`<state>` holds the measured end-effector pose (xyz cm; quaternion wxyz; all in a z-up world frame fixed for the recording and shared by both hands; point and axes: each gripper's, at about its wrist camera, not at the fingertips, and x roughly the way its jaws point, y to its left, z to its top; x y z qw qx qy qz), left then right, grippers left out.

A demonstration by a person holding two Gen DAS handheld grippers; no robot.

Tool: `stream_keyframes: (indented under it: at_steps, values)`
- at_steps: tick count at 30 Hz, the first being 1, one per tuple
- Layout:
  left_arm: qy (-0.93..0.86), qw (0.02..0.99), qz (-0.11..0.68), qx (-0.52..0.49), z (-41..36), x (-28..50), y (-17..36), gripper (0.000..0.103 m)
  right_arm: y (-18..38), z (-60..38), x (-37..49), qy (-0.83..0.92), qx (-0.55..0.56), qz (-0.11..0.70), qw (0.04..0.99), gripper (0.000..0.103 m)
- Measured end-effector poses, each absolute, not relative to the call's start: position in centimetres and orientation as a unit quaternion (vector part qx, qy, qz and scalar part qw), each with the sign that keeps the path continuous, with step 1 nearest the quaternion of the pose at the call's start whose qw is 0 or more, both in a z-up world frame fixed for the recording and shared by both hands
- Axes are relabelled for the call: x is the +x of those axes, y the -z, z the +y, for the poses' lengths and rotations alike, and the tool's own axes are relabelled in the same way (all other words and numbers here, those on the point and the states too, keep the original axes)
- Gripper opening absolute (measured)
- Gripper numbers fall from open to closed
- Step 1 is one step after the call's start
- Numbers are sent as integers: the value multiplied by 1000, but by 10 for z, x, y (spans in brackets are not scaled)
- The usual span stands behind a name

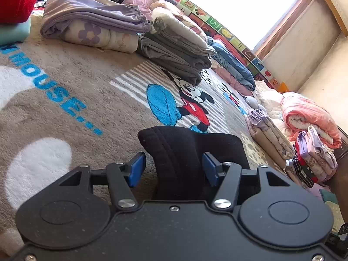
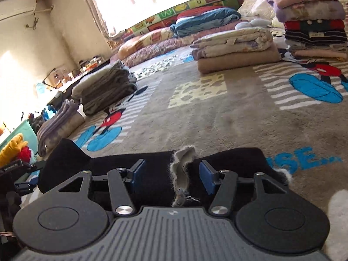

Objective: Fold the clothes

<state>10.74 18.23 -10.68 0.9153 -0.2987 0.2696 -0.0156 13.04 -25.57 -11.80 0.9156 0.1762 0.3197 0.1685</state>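
Observation:
A black garment (image 1: 184, 152) lies on the Mickey Mouse blanket (image 1: 87, 91). In the left wrist view its ribbed edge stands up between the blue pads of my left gripper (image 1: 173, 167), whose jaws are wide apart and not pinching it. In the right wrist view the same black garment (image 2: 152, 174) lies spread across the front, with a frayed grey strip of fleece lining (image 2: 183, 167) showing between the open pads of my right gripper (image 2: 171, 176). The left gripper body shows at the far left of the right wrist view (image 2: 21, 180).
Folded piles ring the blanket: purple and floral bedding (image 1: 91, 24), grey clothes (image 1: 174, 56), a beige and purple stack (image 2: 235, 47), a tall stack of small clothes (image 2: 311, 19), a pink quilt (image 1: 308, 117). A red and yellow plush (image 2: 15, 150) sits left.

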Motion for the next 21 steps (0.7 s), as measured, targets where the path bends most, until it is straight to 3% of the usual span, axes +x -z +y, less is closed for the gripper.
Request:
stream_keyframes:
  at_steps: [2, 4, 6, 15, 21]
  values:
    - [16, 916, 274, -292, 180, 110, 109, 56, 126, -248, 136, -175, 177, 327, 912, 49]
    - [20, 916, 277, -289, 179, 111, 110, 53, 132, -243, 135, -183, 179, 324, 911, 27]
    - [24, 916, 279, -287, 178, 112, 111, 40, 133, -244, 131, -186, 186, 310, 914, 10]
    - [37, 907, 271, -320, 187, 111, 106, 27, 90, -296, 95, -145, 236, 205, 939, 7]
    - [49, 905, 267, -328, 186, 111, 103, 23, 90, -339, 80, -105, 282, 193, 934, 7]
